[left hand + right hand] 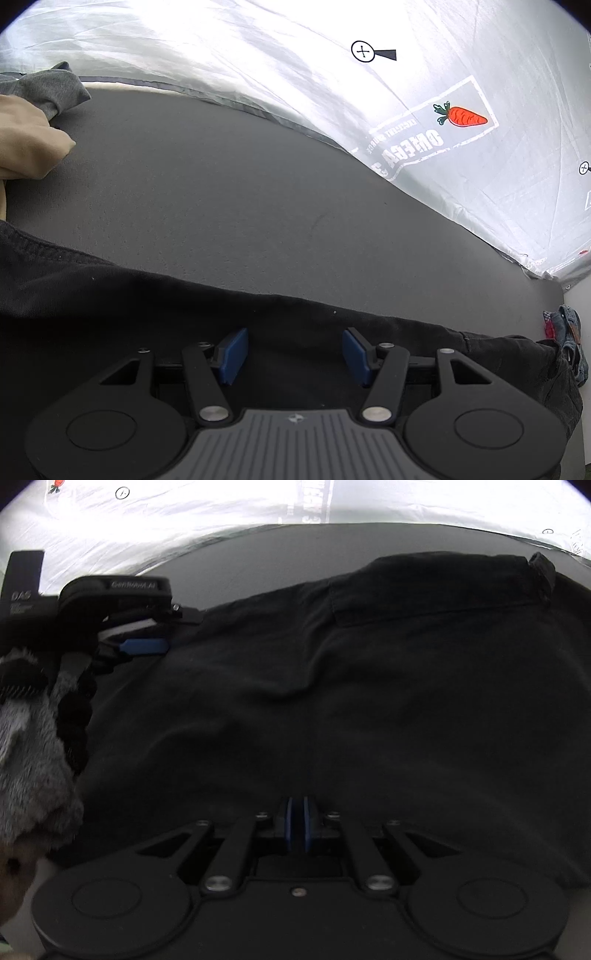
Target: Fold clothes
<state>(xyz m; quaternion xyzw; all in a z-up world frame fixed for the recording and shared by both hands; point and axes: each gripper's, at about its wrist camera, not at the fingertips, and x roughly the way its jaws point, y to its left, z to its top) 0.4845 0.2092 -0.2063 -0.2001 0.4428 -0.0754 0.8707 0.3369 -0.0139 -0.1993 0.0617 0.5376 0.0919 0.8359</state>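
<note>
A black garment [369, 686] lies spread over the dark grey table [229, 177]; its hemmed edge [258, 295] runs across the left wrist view. My left gripper [294, 354] hovers just over that edge, its blue pads [232, 356] well apart and the cloth only beneath them. It also shows in the right wrist view as the left gripper [147, 637] at the garment's left side. My right gripper [296, 825] is shut, and creases in the black cloth run up into its pads.
A crinkled silver sheet [332, 92] with a carrot print [463, 116] covers the far side. Beige cloth [26, 140] and grey cloth [48, 86] lie at the table's left. A denim item [570, 339] sits past the right end. A fuzzy grey sleeve [29, 757] is at left.
</note>
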